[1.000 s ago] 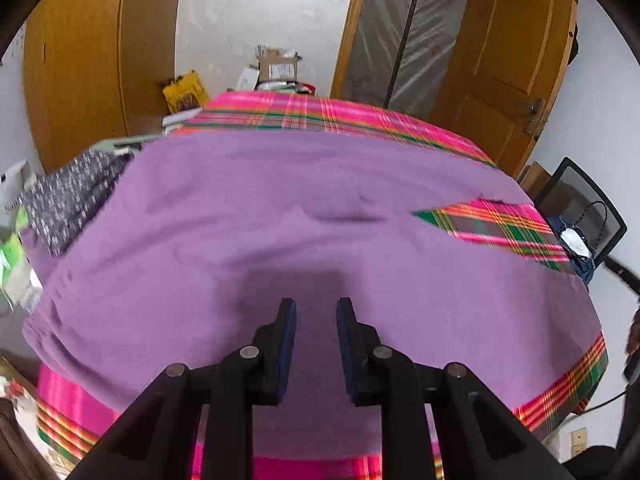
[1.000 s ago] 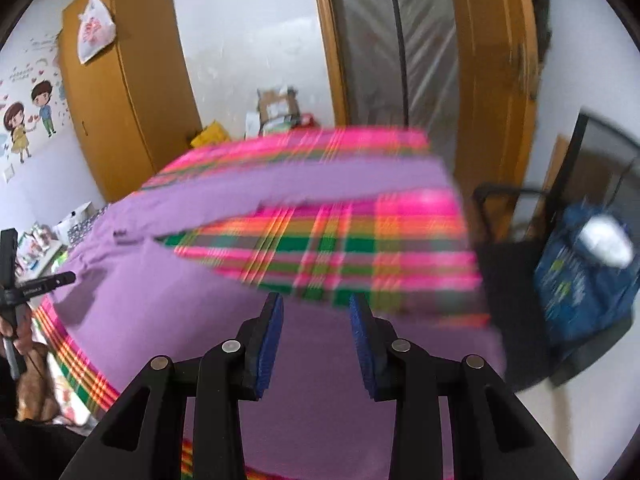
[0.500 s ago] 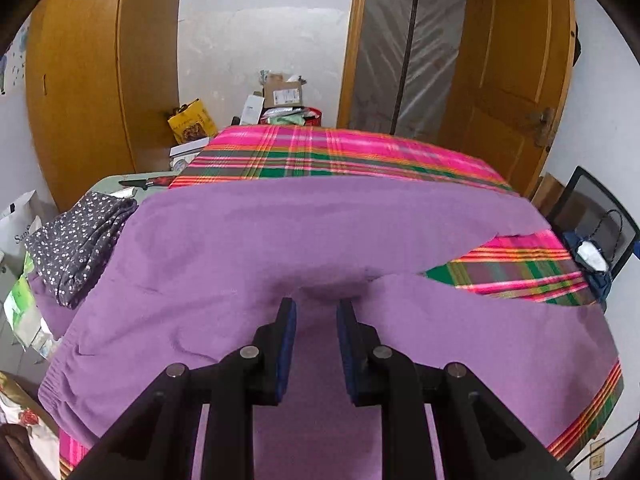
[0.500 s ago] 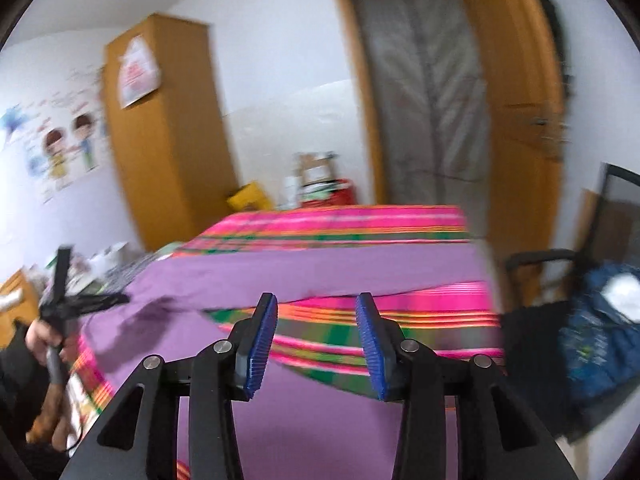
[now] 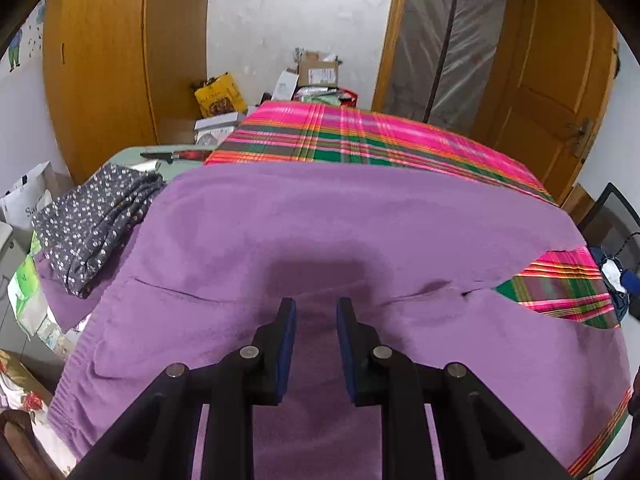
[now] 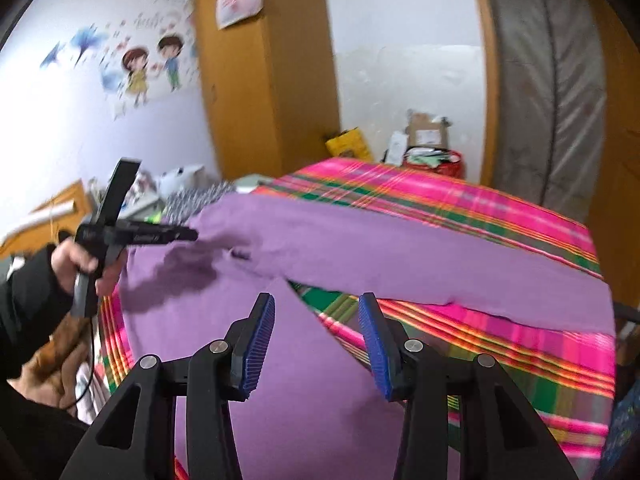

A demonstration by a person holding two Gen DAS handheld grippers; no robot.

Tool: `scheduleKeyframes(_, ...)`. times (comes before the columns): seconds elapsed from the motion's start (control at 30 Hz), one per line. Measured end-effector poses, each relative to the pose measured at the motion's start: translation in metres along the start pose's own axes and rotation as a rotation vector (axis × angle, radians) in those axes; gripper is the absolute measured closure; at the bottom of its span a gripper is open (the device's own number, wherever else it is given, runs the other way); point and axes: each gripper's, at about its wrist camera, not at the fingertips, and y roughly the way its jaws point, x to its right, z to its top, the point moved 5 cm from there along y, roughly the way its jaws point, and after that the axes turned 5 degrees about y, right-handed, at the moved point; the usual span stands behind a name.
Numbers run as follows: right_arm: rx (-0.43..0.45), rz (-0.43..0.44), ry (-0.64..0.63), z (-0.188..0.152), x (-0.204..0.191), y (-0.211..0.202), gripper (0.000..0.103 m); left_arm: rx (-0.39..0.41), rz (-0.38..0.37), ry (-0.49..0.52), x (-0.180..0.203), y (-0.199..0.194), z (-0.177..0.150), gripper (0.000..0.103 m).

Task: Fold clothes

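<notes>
Plaid bedspread (image 5: 360, 136) covers the bed. Purple trousers (image 5: 320, 232) lie spread flat across it — legs parted in a V toward the right, plaid showing between them. Dotted dark garment (image 5: 92, 220) lies bunched at the left edge. Right gripper (image 6: 316, 344): jaws apart, just been opening, nothing between them. Left gripper (image 5: 316, 344): jaws partly apart, empty, above the trousers.

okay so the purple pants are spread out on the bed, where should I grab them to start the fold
Probably the cuff of the near leg of the purple pants, coming in from the bed's right edge with the right gripper, now open above that leg. The legs split into a V over the plaid blanket, so that leg's hem is a free edge to pinch and carry over.
</notes>
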Motion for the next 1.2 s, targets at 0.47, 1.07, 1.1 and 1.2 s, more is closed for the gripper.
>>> scheduleKeyframes(0.47,-0.06,0.037,0.024,0.026,0.001,0.052,0.058,0.004,0.052,-0.111,-0.084,0.03,0.081,0.082)
scheduleKeyframes(1.07,-0.112,0.03,0.109,0.019,-0.001,0.076,0.058,-0.05,0.185,-0.056,-0.055,0.064,0.072,0.082)
scheduleKeyframes(1.1,-0.113,0.031,0.111,0.017,-0.002,0.075,0.058,-0.034,0.187,-0.051,-0.049,0.056,0.072,0.082)
scheduleKeyframes(1.2,-0.121,0.036,0.106,0.011,-0.005,0.073,0.058,0.009,0.175,-0.044,-0.027,0.03,0.066,0.082)
